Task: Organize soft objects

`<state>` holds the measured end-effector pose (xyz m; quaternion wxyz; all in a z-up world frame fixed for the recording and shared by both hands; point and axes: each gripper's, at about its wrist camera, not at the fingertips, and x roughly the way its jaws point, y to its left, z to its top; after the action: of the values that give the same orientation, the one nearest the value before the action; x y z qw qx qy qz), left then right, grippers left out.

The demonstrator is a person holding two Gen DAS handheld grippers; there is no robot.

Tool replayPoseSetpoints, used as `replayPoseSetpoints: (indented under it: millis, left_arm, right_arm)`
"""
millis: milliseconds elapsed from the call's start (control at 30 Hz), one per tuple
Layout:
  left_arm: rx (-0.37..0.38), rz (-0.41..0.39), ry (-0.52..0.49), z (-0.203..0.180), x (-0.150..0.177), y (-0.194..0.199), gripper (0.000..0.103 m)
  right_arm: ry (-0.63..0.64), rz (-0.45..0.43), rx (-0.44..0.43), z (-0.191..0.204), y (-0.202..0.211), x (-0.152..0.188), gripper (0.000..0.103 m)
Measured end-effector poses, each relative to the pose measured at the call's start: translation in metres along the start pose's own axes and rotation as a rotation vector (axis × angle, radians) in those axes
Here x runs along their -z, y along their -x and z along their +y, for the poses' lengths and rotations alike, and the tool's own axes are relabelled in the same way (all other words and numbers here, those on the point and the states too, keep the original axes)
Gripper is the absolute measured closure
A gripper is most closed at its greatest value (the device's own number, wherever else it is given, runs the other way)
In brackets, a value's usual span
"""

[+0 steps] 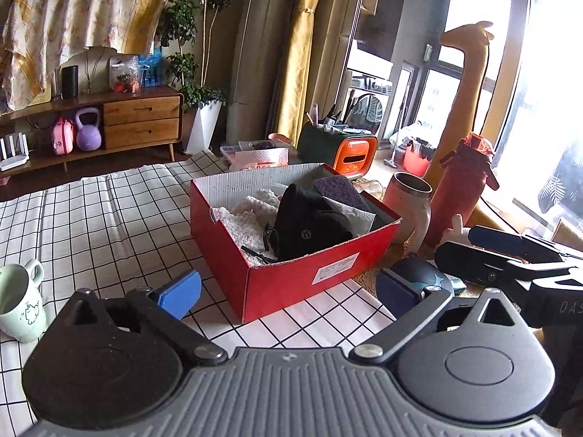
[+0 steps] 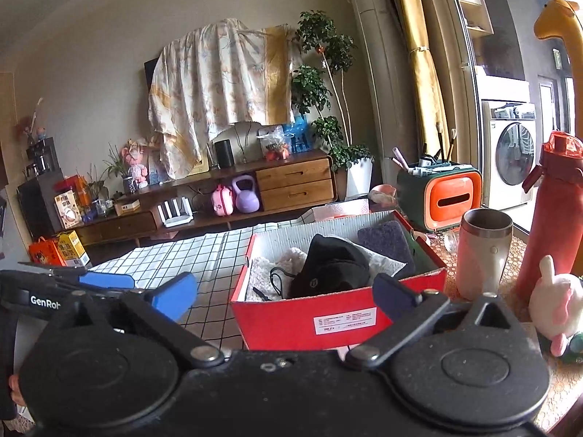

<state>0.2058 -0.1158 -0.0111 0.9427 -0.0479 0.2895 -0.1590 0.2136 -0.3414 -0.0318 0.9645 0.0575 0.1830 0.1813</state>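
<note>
A red cardboard box [image 1: 302, 280] stands on the checked tablecloth; it also shows in the right wrist view [image 2: 291, 320]. Inside lie a black cap [image 1: 309, 224], white fluffy cloth [image 1: 244, 218], a purple cloth [image 1: 340, 189] and white paper. The right wrist view shows the cap [image 2: 328, 269] and purple cloth [image 2: 384, 242] too. My left gripper [image 1: 288, 291] is open and empty, in front of the box. My right gripper [image 2: 286, 296] is open and empty, just before the box's near wall. A white and pink plush bunny [image 2: 555, 300] sits right of the box.
A green mug [image 1: 20, 302] stands at the left on the tablecloth [image 1: 91, 225]. A steel tumbler [image 2: 482, 251], a red bottle [image 2: 550, 218] and an orange tissue box [image 2: 450, 196] stand right of the box. The other gripper [image 1: 510, 258] is at the right.
</note>
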Motion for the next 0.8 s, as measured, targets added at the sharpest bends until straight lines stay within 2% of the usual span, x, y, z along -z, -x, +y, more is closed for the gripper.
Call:
replayPoseSetpoints:
  millis: [333, 800]
  left_arm:
    - [-0.037, -0.048, 0.009, -0.004, 0.012, 0.029, 0.0]
    - [-0.069, -0.071, 0.011, -0.005, 0.027, 0.054, 0.0]
  right_arm:
    - [-0.014, -0.03, 0.044, 0.013, 0.02, 0.007, 0.0]
    - [-0.006, -0.021, 0.038, 0.033, 0.034, 0.014, 0.0]
